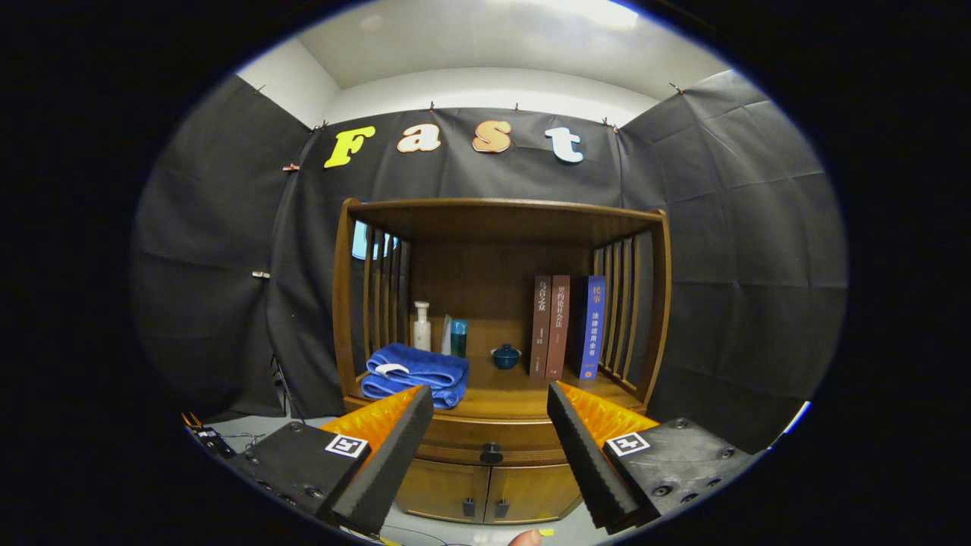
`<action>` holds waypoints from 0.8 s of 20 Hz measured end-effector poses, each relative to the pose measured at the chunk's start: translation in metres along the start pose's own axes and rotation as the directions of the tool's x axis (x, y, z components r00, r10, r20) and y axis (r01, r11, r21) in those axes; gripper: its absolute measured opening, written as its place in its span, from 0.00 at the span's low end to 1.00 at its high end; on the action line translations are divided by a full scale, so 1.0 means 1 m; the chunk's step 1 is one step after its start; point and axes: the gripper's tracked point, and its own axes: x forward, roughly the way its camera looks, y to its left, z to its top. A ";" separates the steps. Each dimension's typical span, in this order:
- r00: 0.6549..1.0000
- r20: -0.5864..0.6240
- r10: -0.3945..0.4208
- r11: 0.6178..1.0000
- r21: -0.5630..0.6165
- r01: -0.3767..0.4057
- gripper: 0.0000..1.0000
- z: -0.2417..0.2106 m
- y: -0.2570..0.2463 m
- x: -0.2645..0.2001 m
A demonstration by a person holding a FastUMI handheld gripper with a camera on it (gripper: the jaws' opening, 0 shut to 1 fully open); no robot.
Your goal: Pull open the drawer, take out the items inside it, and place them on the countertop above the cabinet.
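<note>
A wooden cabinet stands in the middle of the frame against the black cloth wall, with an open shelf bay above and closed storage below. The bay's floor is the countertop, and it carries several things. At its left front lies a folded blue towel. Behind the towel stand a white pump bottle and, just right of it, a teal bottle with a pale tube beside it. A small dark blue lidded bowl sits near the centre of the countertop. To the right stand three books upright, spines facing out: two brown books touching each other and a blue book just beside them, close to the slatted right side of the cabinet.

Below the countertop, in the lower middle of the frame, the drawer is closed, its curved front running left to right and flush with the cabinet. A dark knob sits at its centre, facing the camera. What lies inside is hidden. Under the drawer are two cabinet doors, both closed, each with a small dark handle near the seam.

The gripper is spread wide, its fingers at the lower left and lower right of the frame, holding nothing and touching nothing. The drawer knob shows in the gap between them, beyond the tips.
</note>
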 end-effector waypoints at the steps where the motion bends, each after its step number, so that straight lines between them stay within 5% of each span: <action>1: 1.000 0.001 -0.001 1.000 0.003 0.001 0.98 -0.010 -0.001 0.003; 11: 0.996 -0.052 -0.075 0.997 0.031 0.077 0.98 -0.126 -0.040 0.053; 16: 0.996 -0.090 -0.015 0.995 0.094 0.024 0.98 -0.178 -0.022 0.096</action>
